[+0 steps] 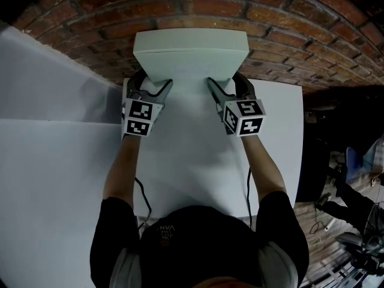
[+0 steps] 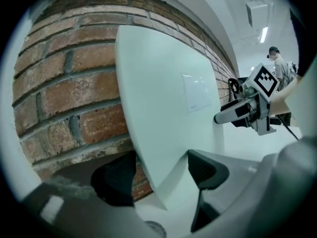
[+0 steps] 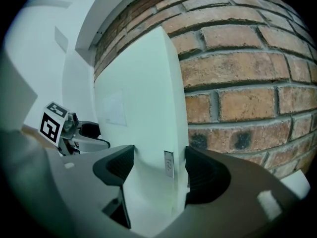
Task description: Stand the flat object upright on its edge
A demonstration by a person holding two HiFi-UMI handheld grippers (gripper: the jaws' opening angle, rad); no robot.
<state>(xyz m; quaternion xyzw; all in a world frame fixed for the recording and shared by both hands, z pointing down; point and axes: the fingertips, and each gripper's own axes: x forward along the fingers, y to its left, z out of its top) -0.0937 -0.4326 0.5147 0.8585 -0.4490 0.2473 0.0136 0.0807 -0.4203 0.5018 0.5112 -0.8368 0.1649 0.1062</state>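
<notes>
Overhead; two close views of panel

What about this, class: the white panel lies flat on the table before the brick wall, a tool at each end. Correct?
No. The white panel stands upright on its edge, not flat; the left gripper view shows it. The rest holds.

Head view was dim, with black corners and the brick wall bowed by lens distortion. Both gripper views were brighter; ceiling lights glowed overhead, close foreground blurred, circular dark rims.
</notes>
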